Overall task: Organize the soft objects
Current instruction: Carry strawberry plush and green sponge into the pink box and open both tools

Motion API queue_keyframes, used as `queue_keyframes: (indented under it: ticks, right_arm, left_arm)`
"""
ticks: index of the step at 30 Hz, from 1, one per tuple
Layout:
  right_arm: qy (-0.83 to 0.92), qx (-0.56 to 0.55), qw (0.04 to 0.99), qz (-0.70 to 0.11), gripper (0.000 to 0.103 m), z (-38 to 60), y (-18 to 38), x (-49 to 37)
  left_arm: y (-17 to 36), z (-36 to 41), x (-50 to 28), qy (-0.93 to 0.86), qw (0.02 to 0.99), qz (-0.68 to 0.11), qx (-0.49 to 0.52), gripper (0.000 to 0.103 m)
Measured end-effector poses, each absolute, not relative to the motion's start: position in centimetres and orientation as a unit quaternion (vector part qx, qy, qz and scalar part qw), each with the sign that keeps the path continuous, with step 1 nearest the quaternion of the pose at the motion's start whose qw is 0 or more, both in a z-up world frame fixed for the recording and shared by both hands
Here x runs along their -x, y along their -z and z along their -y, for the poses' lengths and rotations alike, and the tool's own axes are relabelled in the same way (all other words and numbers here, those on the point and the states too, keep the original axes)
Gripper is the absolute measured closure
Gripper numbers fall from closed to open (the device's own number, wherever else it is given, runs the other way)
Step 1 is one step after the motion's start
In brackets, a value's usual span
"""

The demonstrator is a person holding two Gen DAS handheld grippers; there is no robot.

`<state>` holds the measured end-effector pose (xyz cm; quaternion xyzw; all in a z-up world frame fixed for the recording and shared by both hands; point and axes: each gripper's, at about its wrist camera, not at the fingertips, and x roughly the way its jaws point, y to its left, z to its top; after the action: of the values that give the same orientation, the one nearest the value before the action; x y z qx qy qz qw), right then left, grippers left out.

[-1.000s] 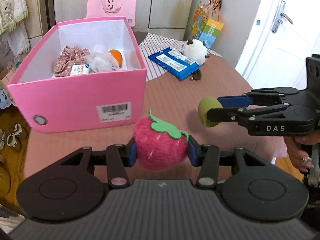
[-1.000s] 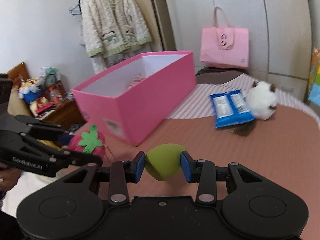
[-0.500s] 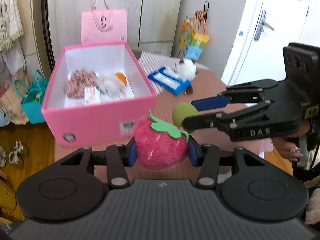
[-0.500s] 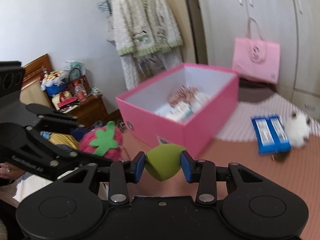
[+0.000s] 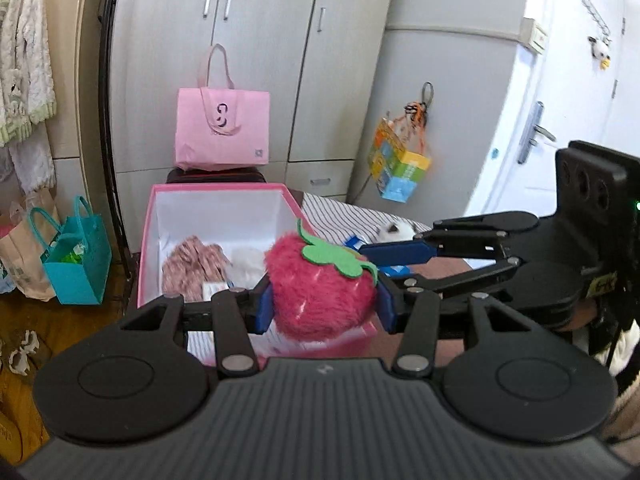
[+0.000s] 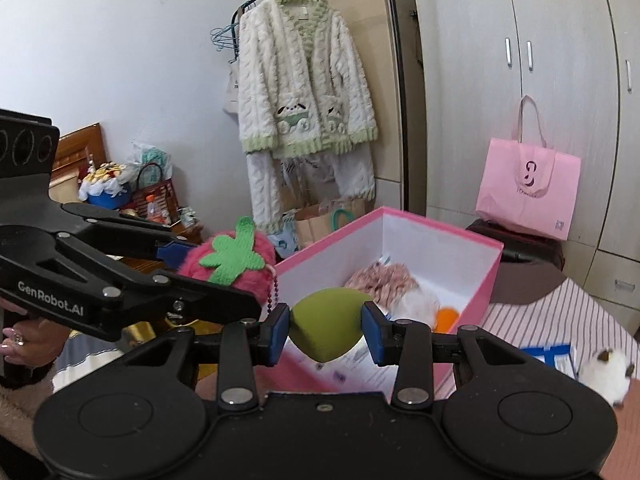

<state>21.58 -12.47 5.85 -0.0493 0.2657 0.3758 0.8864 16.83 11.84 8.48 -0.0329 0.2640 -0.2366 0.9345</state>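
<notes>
Left gripper (image 5: 320, 304): blue pads closed onto the sides of a plush strawberry (image 5: 320, 288), pile dented slightly at both contacts. The toy is held at its widest part, leaf up; a bead chain (image 6: 273, 292) hangs from it and could snag on a box edge.

Right gripper (image 6: 326, 334): closed on a green sponge (image 6: 326, 326), egg-shaped, gripped across the fat middle with the point down.

Both items are judged very light and squashy. Light pressure is enough, and neither is likely to be damaged by a short drop. The sponge surface looks smooth; slip is possible if it is pinched nearer the tip.

Both are held above the near end of the open pink box (image 5: 146, 240), where a scrunchie (image 5: 192, 260) and white fluff are already lying. An orange item (image 6: 446, 318) is also seen inside, identity unclear.
</notes>
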Motion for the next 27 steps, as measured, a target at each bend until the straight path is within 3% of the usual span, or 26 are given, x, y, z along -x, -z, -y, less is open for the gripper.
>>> queue_keyframes:
  ticks: [7,15,27]
  right_arm:
    - [-0.349,0.056,0.894,-0.274,0.058,11.2,-4.4,-28.5]
    - [-0.305,0.11,0.894,-0.309,0.058,9.8,-1.1,-36.7]
    - [-0.313,0.184,0.873,-0.328,0.056,6.9,0.6,-39.1]
  left_arm:
    - [-6.9,-11.8,-25.0,0.219,0.934,-0.276,0.062,0.055]
    - [-3.1,-12.3,-34.7,0.166,0.914,-0.354,0.104,0.055]
    - [-0.9,-11.7,-38.2,0.137,0.906,-0.385,0.108,0.053]
